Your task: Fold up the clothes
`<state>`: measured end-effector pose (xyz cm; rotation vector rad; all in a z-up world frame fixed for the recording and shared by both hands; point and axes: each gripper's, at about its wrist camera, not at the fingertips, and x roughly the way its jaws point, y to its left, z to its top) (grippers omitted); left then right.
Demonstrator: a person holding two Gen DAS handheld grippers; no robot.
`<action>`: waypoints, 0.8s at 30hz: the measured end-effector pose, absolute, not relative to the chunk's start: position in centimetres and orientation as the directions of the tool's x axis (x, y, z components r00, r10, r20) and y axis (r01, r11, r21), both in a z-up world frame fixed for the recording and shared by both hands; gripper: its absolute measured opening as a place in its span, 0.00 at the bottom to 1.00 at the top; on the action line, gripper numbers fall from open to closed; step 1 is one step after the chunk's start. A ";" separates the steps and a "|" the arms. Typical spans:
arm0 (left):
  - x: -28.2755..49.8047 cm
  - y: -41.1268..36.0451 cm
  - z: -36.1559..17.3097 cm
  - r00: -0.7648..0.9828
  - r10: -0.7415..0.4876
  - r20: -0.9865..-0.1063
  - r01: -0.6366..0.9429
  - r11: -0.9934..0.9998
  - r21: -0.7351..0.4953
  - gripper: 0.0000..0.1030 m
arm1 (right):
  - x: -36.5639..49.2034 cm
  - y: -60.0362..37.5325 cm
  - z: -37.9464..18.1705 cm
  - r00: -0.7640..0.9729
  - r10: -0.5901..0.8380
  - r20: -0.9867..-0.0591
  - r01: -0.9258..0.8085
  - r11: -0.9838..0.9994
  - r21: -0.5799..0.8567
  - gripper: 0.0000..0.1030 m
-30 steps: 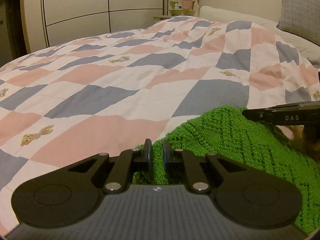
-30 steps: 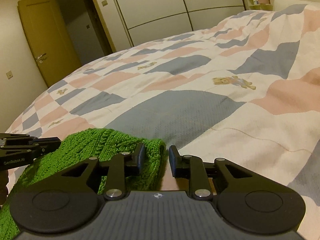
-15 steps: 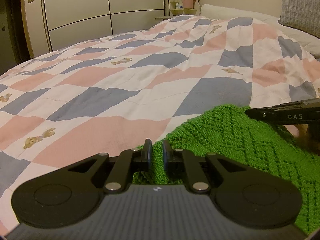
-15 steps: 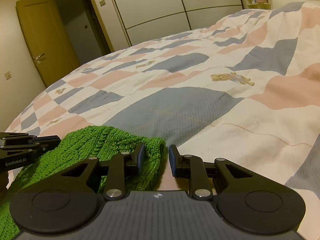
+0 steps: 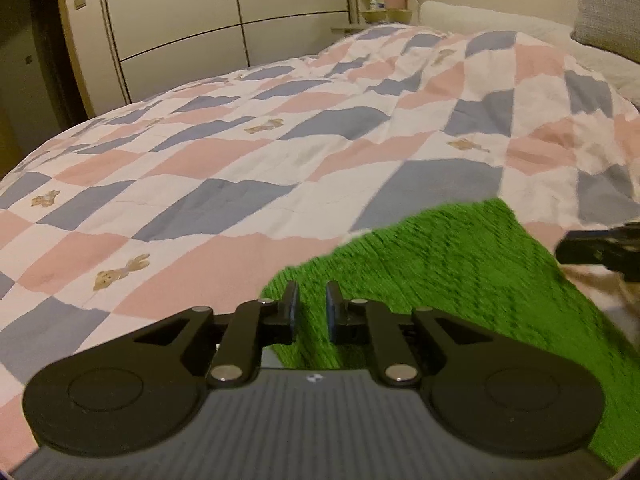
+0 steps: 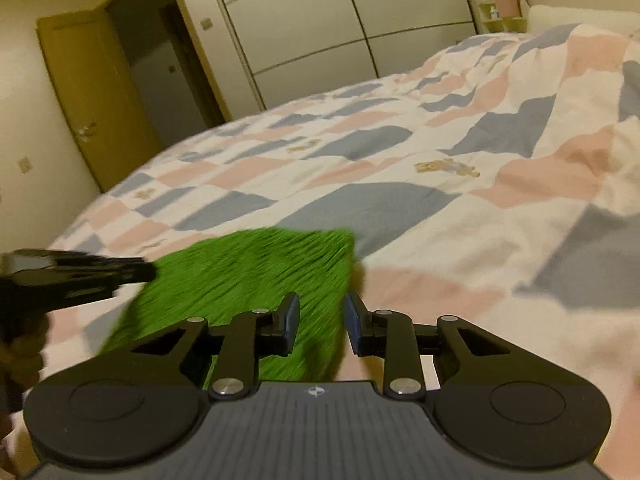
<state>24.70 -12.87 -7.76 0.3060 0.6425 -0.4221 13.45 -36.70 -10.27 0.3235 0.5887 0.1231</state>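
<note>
- A big bed (image 5: 240, 184) is filling most of both views, covered by a quilt (image 6: 460, 208) with pink, grey-blue and white patches and little teddy bears.
- Pale wardrobe doors (image 5: 180, 28) are standing behind the bed, and a yellow-brown door (image 6: 92, 96) is showing in the right wrist view.
- A grey pillow (image 5: 608, 4) is sitting at the far right corner.
- The green knitted sweater (image 5: 460, 280) is lying on the quilt near the bed's close edge. It looks blurry.
- Its long side is stretching across, from one tool to the other.
- The left tool (image 5: 311, 312) is spread a little, with green knit showing in the gap.
- The right tool (image 6: 321, 318) is spread wider, with the sweater's edge between its fingers.
</note>
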 end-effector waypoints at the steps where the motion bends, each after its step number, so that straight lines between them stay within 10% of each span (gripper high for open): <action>1: 24.2 -12.9 -7.7 0.724 -0.276 -0.633 0.468 0.870 0.156 0.11 | 12.3 -36.2 -10.0 0.828 0.215 -0.518 -0.033 0.941 0.338 0.29; 24: 16.4 -12.9 -8.4 0.694 -0.280 -0.663 0.488 0.860 0.148 0.13 | 1.5 -31.9 -11.6 0.803 0.240 -0.546 -0.017 0.925 0.381 0.32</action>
